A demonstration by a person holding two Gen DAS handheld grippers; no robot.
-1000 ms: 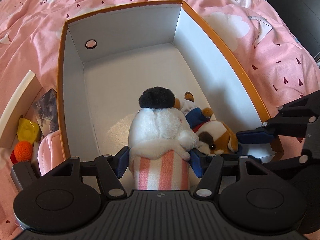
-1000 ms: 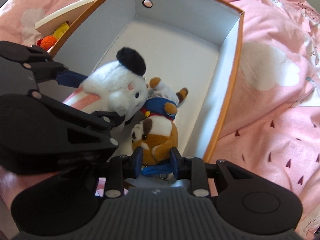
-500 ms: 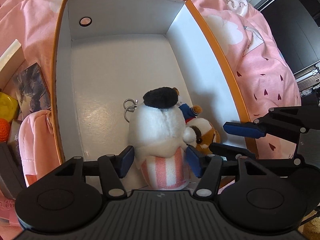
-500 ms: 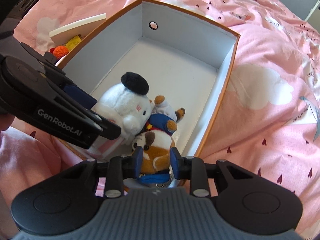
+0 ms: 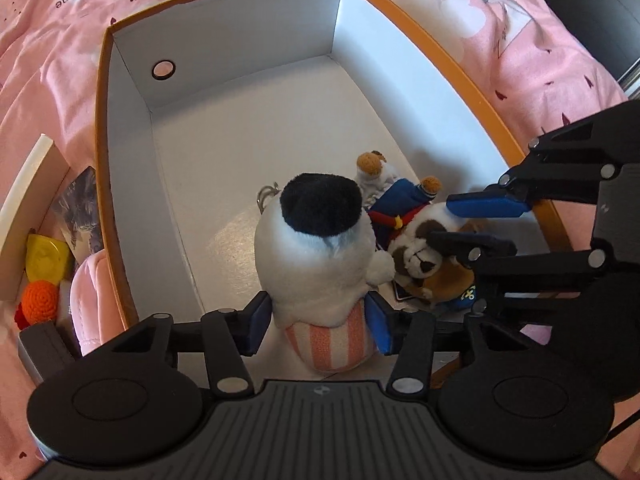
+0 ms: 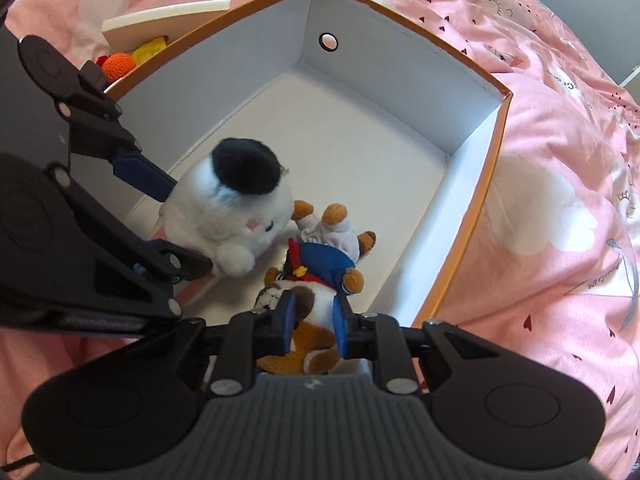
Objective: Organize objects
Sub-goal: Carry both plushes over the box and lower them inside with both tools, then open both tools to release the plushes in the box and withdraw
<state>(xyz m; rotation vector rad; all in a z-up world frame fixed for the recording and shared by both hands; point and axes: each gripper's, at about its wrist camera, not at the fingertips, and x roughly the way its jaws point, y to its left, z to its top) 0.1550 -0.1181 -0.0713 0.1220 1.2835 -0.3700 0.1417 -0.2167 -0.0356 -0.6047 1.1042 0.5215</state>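
My left gripper (image 5: 318, 326) is shut on a white plush (image 5: 316, 248) with a black cap and pink-striped base, held inside the near end of the orange box (image 5: 440, 56). My right gripper (image 6: 314, 320) is shut on a brown-and-white dog plush (image 6: 316, 280) in a blue outfit, also in the box's near end. The two plushes touch side by side. In the right wrist view the white plush (image 6: 236, 204) sits to the left, pinched by the left gripper's fingers (image 6: 140, 172). The right gripper's fingers (image 5: 486, 206) show at the right of the left wrist view around the dog plush (image 5: 424, 256).
The box (image 6: 472, 208) has white inner walls and lies on pink bedding (image 5: 500, 12). A smaller open box (image 5: 32, 184) beside it holds an orange crochet ball (image 5: 40, 300), a yellow toy (image 5: 46, 256) and a pink item (image 5: 90, 300).
Both grippers have kept hold of their plushes and shifted slightly over the box's near end. The plushes sit a little further into the box.
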